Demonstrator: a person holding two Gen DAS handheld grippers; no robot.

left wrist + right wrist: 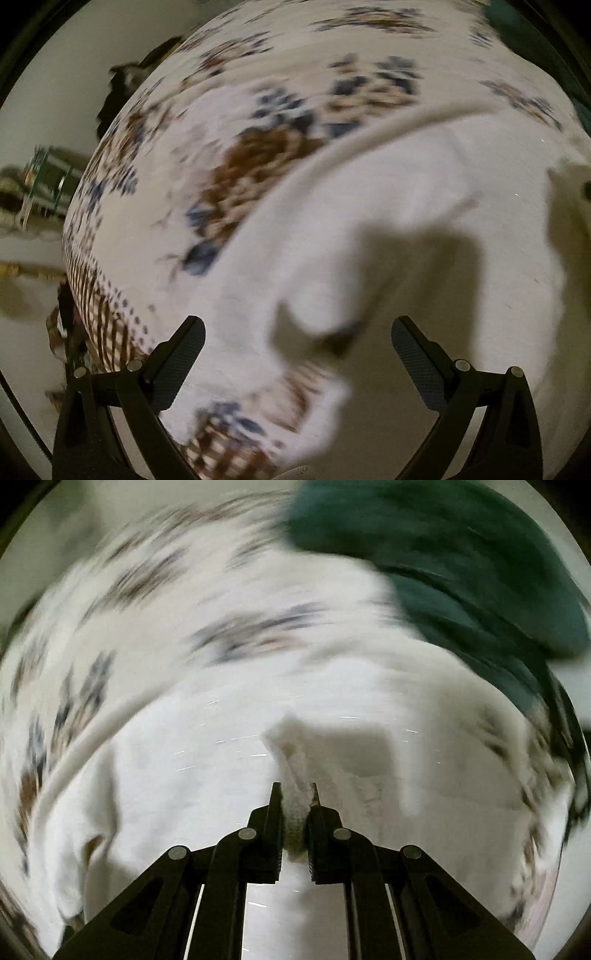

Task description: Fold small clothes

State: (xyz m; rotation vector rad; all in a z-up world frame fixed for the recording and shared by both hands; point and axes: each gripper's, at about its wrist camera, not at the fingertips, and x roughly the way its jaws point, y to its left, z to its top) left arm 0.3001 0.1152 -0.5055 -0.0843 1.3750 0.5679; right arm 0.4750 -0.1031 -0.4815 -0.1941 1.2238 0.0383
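pinched white garment, blurred, rumpled

White garment, apparently teal cloth, on floral bedspread.

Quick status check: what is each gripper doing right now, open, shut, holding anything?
Left gripper: open, nothing between the fingers, above the white garment.
Right gripper: shut on a pinched fold of the white garment.

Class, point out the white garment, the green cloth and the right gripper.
white garment (424, 221), left wrist view, flat middle.
green cloth (461, 561), right wrist view, bunched middle.
right gripper (295, 794), right wrist view, between the fingertips.
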